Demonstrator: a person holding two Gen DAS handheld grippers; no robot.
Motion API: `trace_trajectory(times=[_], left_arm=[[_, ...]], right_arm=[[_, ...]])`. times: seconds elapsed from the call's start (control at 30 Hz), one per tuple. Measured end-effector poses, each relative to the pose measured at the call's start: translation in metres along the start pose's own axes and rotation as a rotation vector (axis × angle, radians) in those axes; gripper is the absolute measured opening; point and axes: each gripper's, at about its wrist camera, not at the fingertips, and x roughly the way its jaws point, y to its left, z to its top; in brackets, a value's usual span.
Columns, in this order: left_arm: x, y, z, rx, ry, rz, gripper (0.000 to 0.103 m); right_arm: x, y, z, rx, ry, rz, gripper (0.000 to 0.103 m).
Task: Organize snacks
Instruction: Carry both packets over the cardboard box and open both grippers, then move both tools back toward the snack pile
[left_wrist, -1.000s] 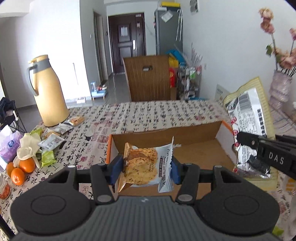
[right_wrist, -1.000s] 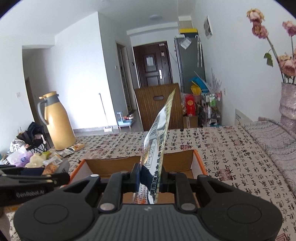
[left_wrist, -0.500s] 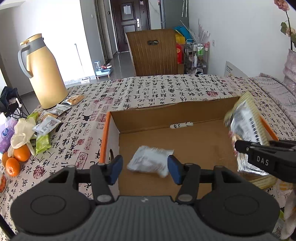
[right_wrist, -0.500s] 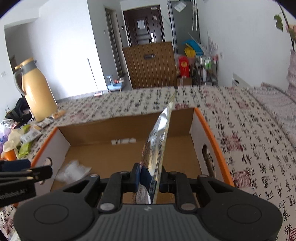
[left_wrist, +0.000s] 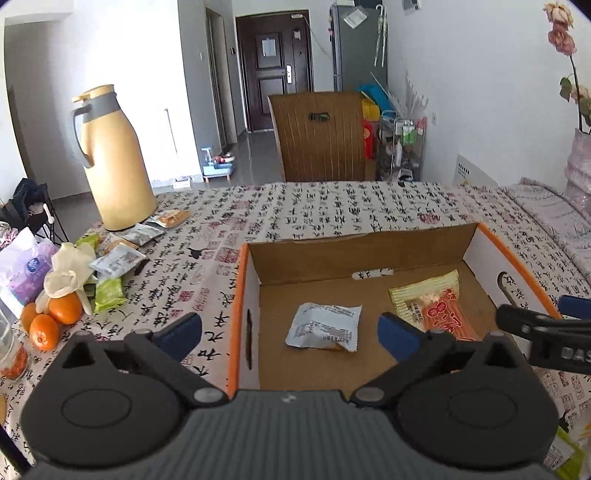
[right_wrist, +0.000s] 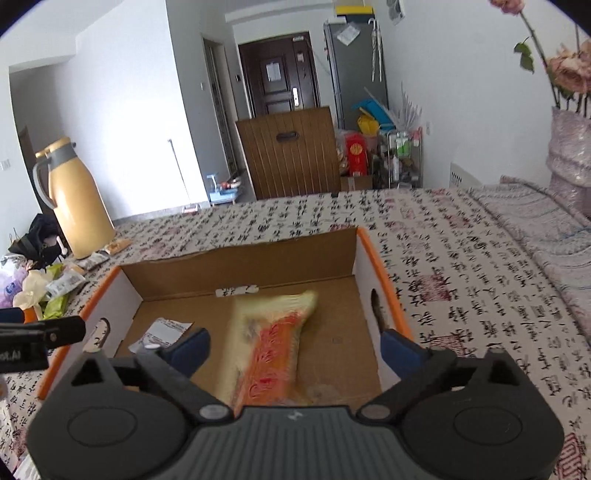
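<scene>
While both tools hang over the cardboard box (left_wrist: 424, 247), the lines below tell what shows.

Change, left tool (left_wrist: 290, 330): its jaws have just been opening and now stand spread wide, released; the cake packet it clamped a second ago is out of them.
Change, right tool (right_wrist: 295, 345): its jaws have just been opening too; the upright yellow packet it pinched earlier is let go, nothing pressed by the pads.
White packet (left_wrist: 324, 326): flat on the box floor, printed back up, just ahead of the left tool and between the lines of its two fingers, touching neither.
Yellow-and-orange packet (left_wrist: 437, 306): on the box floor ahead and to the right of the left tool; in the right wrist view (right_wrist: 275, 343) it is blurred, lying just ahead between that tool's spread fingers.
Box: orange-edged, on the desk (left_wrist: 332, 206) under a cloth printed with black script, right below both tools.
Loose snacks (left_wrist: 110, 266): on the desk well to the left of the left tool, beside oranges (left_wrist: 55, 317) and a tan jug (left_wrist: 110, 162).
Writing: "DAS" on the right tool's finger seen from the left wrist; red characters on the orange packet, too small to read.
</scene>
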Motion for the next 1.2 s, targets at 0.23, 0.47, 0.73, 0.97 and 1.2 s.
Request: trace_trajectory(times=[0.23,0.47,0.73,0.97,1.2], left_arm=[[-0.032,0.005,-0.011,-0.006,-0.062,-0.019,0.103],[-0.076,0.012,-0.035,-0.014,-0.152,-0.044,0.103],[-0.112,0.02,-0.075,-0.043,-0.209,-0.066,0.103],[-0.127,0.021,-0.119,-0.052,-0.225,-0.088,0.103],[-0.134,0.029,-0.158,-0.066,-0.211,-0.082,0.103]], right_arm=[[-0.042,0.002,-0.012,-0.005,-0.069,0.01,0.103],[-0.086,0.007,-0.034,-0.021,-0.119,0.043,0.103],[-0.126,0.013,-0.076,-0.03,-0.152,0.047,0.103],[-0.148,0.012,-0.115,-0.007,-0.163,0.038,0.103],[-0.157,0.012,-0.15,-0.037,-0.127,0.006,0.103]])
